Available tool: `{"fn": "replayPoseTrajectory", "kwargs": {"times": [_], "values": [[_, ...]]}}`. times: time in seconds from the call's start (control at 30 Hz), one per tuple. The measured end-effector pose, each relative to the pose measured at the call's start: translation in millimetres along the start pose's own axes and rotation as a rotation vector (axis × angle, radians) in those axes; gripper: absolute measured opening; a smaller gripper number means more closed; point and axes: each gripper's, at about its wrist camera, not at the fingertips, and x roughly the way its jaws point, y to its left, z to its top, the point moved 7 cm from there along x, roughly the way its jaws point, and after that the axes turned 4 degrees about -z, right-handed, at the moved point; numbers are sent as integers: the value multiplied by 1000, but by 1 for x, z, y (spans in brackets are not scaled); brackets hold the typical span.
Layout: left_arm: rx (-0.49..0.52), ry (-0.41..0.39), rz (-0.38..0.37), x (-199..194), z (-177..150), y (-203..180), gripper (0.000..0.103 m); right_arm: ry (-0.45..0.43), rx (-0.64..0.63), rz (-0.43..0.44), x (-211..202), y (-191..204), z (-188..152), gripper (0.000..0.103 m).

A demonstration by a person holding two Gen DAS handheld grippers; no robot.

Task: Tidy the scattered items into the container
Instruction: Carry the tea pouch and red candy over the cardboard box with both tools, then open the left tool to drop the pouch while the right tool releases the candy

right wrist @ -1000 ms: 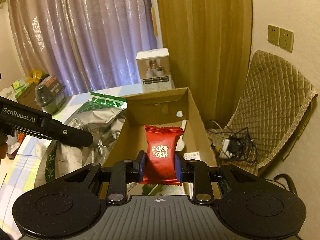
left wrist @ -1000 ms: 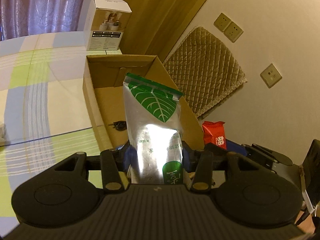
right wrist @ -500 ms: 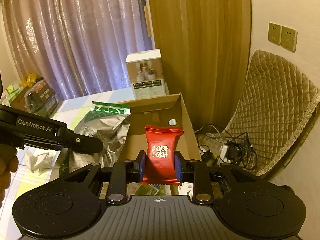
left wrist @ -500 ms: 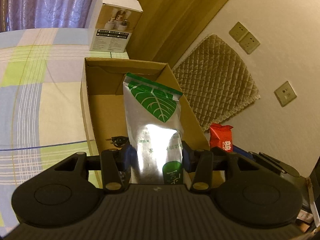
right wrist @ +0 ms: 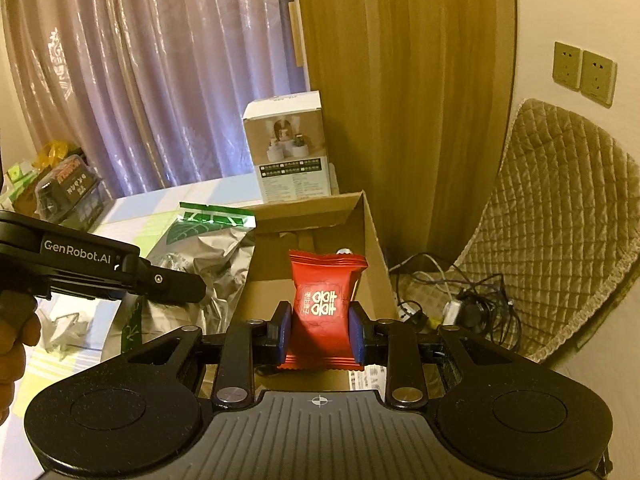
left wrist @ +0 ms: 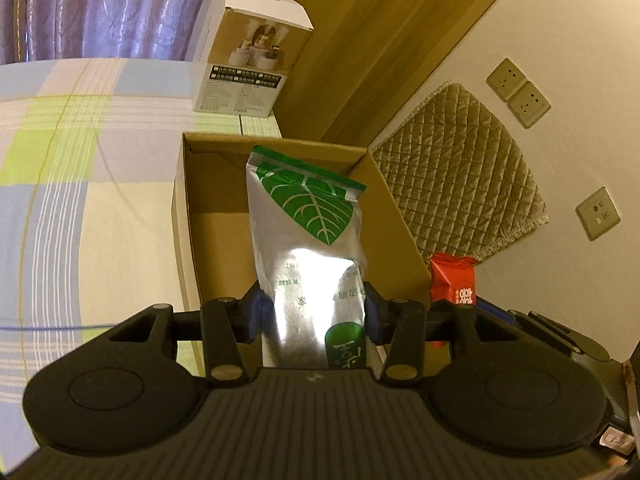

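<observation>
My left gripper (left wrist: 312, 312) is shut on a silver foil pouch (left wrist: 308, 248) with a green leaf print, held upright over the open cardboard box (left wrist: 184, 216). My right gripper (right wrist: 320, 328) is shut on a red snack packet (right wrist: 324, 304) with white characters, hanging above the near end of the same cardboard box (right wrist: 376, 248). In the right wrist view the silver pouch (right wrist: 208, 248) and the left gripper's black body (right wrist: 92, 268) show at left. In the left wrist view the red packet (left wrist: 454, 280) shows just past the box's right wall.
A white product box (left wrist: 248, 52) stands behind the cardboard box on the checked tablecloth (left wrist: 60, 184). A quilted chair cushion (right wrist: 560, 224) and tangled cables (right wrist: 460, 304) lie right of the table. Packaged goods (right wrist: 68, 192) sit far left by the curtain. A hand (right wrist: 12, 344) holds the left gripper.
Both grippers have moved forward and up over the box with their loads still held. The box and the white product box now sit lower and closer in both views.
</observation>
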Motion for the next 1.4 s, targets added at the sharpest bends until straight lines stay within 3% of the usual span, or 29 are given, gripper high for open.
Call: {"fn": "replayPoseTrajectory", "kwargs": {"times": [0.17, 0.27, 0.77, 1.3, 1.33, 1.37, 1.4], "values": [[-11, -34, 3, 4, 14, 6, 46, -8, 3, -3, 8, -3, 7, 32], [-4, -63, 24, 1, 20, 10, 56, -8, -1, -4, 12, -3, 10, 33], [26, -80, 44, -24, 12, 24, 56, 10, -25, 8, 17, 11, 8, 33], [32, -96, 62, -52, -1, 41, 58, -24, -19, 53, 34, 28, 35, 33], [30, -96, 63, -54, -3, 42, 58, -25, -9, 55, 36, 27, 37, 42], [28, -95, 63, -55, -5, 44, 58, -31, 1, 52, 37, 27, 39, 77], [24, -96, 65, -57, -6, 45, 58, -46, 12, 49, 35, 25, 41, 87]]}}
